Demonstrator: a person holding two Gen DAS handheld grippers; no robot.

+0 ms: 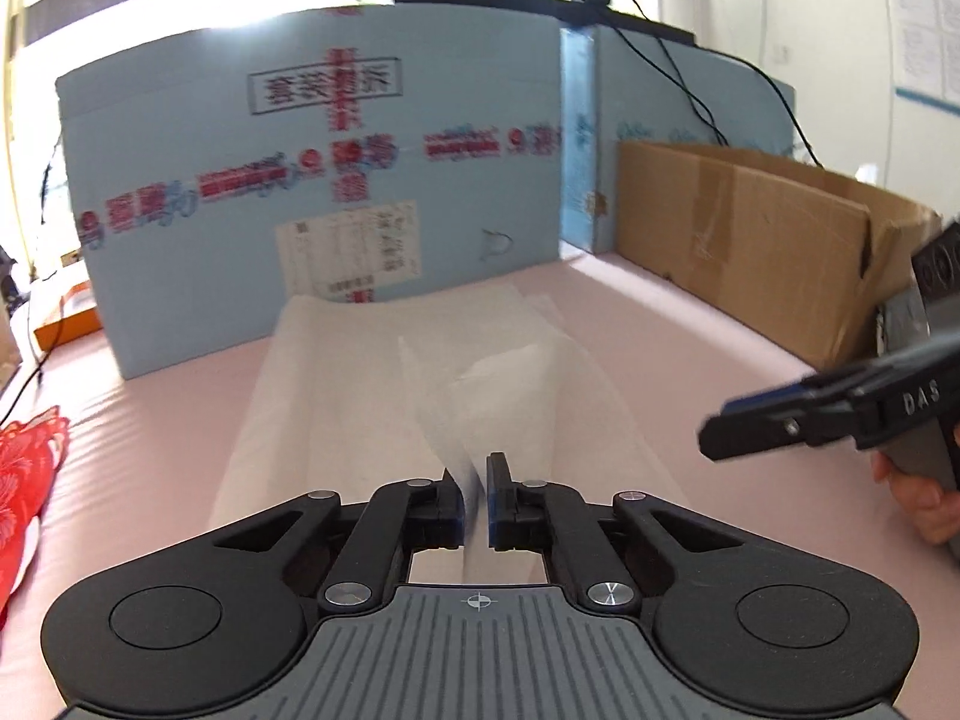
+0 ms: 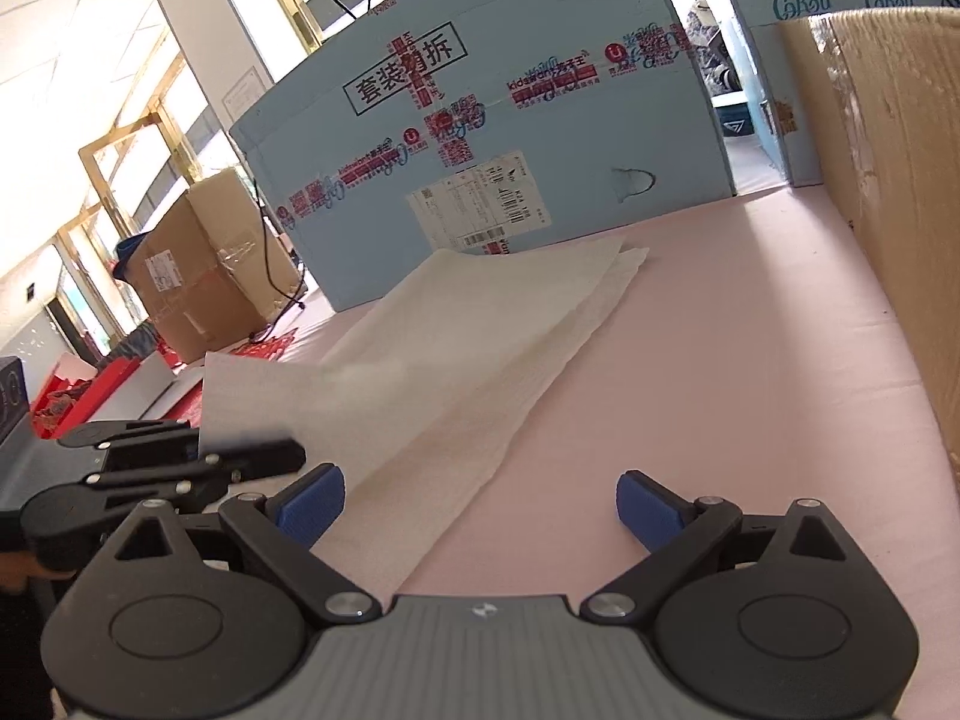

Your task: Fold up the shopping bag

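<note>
left gripper (image 1: 475, 495) clamped on near edge of white shopping bag (image 2: 480, 324), lifting it to fold | bag lies before blue box (image 2: 480, 120) | your right gripper (image 2: 480, 501) gapes empty, beside bag

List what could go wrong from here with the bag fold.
1. The left tongs are shut on only a thin edge of the white shopping bag; the slick film may slip out.
2. The right tongs are open and pin nothing, so the whole bag could drag across the pink cloth rather than fold.
3. The bag's far end lies near the blue box and could catch there.
</note>
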